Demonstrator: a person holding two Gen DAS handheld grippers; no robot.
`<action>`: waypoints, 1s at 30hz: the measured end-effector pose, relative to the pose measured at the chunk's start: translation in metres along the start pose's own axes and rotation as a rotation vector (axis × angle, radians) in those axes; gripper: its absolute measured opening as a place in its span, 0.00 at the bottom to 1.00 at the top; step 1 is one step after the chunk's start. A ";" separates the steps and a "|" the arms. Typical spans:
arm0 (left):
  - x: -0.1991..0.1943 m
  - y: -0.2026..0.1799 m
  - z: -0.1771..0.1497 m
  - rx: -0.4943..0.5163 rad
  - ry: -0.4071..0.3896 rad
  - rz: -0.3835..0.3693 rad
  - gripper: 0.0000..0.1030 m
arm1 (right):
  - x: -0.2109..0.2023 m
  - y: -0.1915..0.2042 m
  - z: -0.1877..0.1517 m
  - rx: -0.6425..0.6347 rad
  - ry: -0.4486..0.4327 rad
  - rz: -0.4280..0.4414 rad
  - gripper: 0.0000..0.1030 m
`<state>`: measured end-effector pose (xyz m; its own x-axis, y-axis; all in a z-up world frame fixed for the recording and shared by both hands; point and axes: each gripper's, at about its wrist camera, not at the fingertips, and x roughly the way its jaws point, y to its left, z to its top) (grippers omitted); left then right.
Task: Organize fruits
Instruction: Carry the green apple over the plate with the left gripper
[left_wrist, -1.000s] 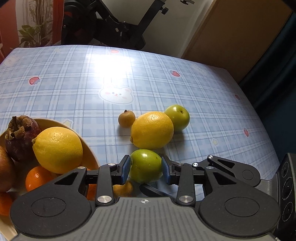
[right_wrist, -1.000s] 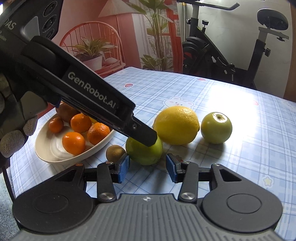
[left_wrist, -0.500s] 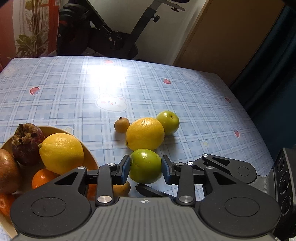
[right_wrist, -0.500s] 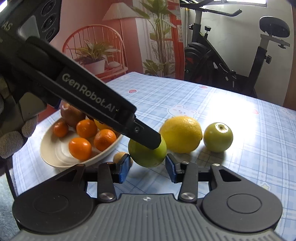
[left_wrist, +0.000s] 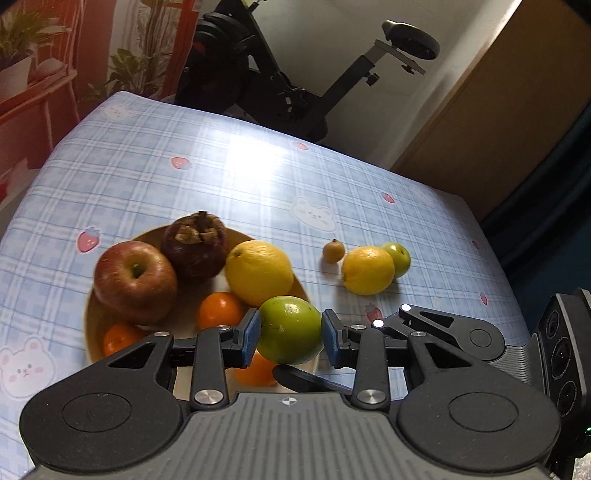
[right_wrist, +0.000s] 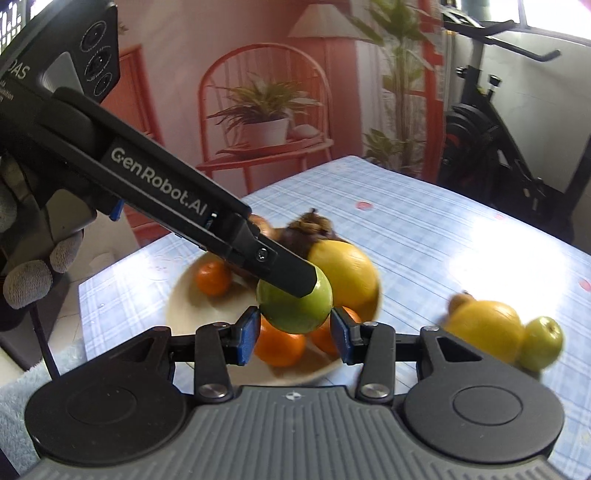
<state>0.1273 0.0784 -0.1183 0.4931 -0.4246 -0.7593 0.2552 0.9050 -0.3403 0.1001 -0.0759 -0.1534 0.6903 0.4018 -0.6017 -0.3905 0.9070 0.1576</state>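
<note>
My left gripper is shut on a green fruit and holds it in the air over the near rim of the cream bowl. The bowl holds a red apple, a dark mangosteen, a lemon and several small oranges. In the right wrist view the same green fruit sits between my right gripper's blue pads, which stand just beside it; the left gripper's finger lies across its top. Contact by the right pads is unclear.
On the blue plaid tablecloth to the right of the bowl lie a second lemon, a small green fruit and a small brown fruit. An exercise bike stands beyond the table's far edge.
The left gripper lifted the green fruit off the table and carried it left, over the bowl. The right gripper followed alongside it, and the loose fruits on the table fell away to the right.
</note>
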 end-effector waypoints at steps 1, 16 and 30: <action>-0.003 0.005 -0.001 -0.007 -0.004 0.010 0.37 | 0.005 0.004 0.003 -0.007 0.006 0.009 0.44; -0.007 0.055 -0.009 -0.081 -0.015 0.068 0.37 | 0.060 0.030 0.017 -0.026 0.104 0.078 0.44; 0.000 0.063 -0.011 -0.086 -0.016 0.068 0.36 | 0.077 0.026 0.011 0.041 0.147 0.063 0.44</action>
<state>0.1342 0.1360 -0.1457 0.5200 -0.3617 -0.7738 0.1483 0.9304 -0.3353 0.1496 -0.0197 -0.1869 0.5674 0.4383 -0.6971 -0.4034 0.8860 0.2287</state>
